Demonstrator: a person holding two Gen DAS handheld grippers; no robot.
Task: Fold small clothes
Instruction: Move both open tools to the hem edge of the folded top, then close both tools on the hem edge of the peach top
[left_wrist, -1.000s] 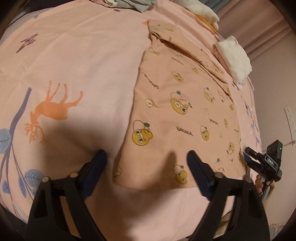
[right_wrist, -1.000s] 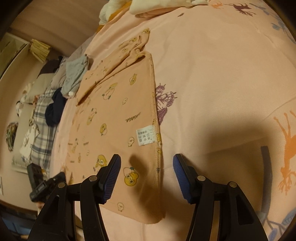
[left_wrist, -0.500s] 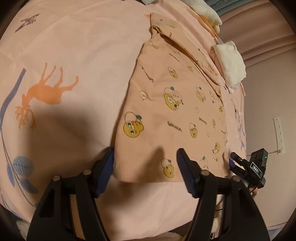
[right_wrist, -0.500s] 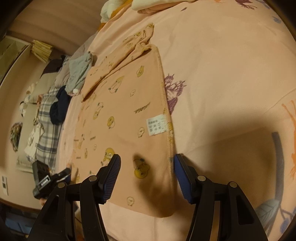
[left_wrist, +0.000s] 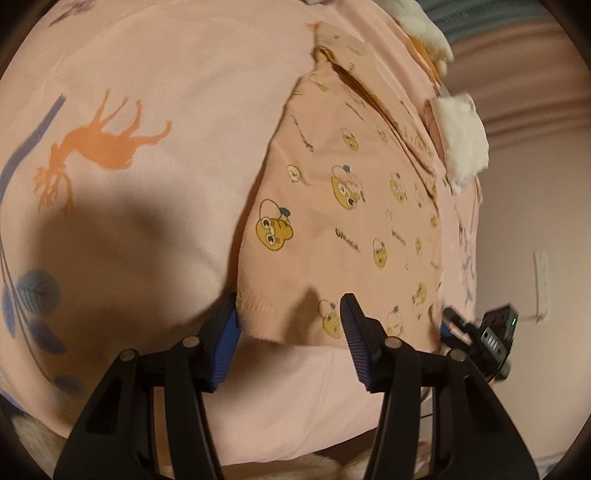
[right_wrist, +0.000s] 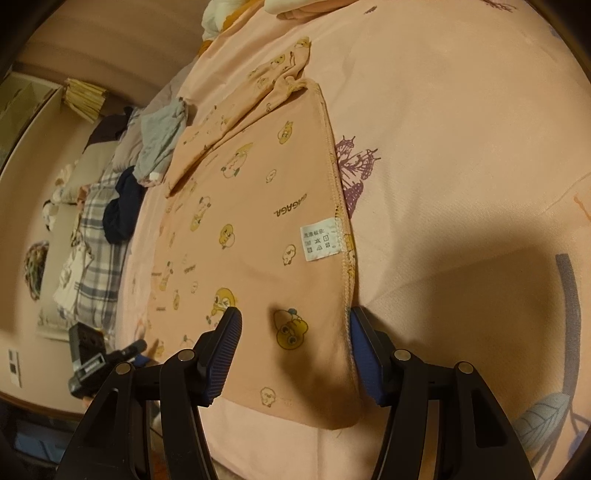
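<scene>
Now my left gripper (left_wrist: 290, 325) sits lower over the near hem of the peach shirt (left_wrist: 343, 229) than it did a second ago, and its jaws have just been closing: the near left corner of the hem lies between the blue pads, the left pad touching the cloth's edge, the right pad still above the fabric, so nothing is pinched yet. A second back that same corner lay only partly inside a much wider spread.

My right gripper (right_wrist: 295, 347) hangs over the other near corner, jaws half spread as before, with the stitched side seam just inside its right pad; the shirt has slid further in between the fingers than earlier, when the seam ran down the middle of the gap. I see no pinch there either.

The shirt lies flat on the pink bedsheet (left_wrist: 147, 74), inside out with its white care label (right_wrist: 320, 239) showing, the sleeve folded across the far end. A grey garment (right_wrist: 162, 140) and a dark one (right_wrist: 122, 210) lie at the bed's far left edge in the right view.
</scene>
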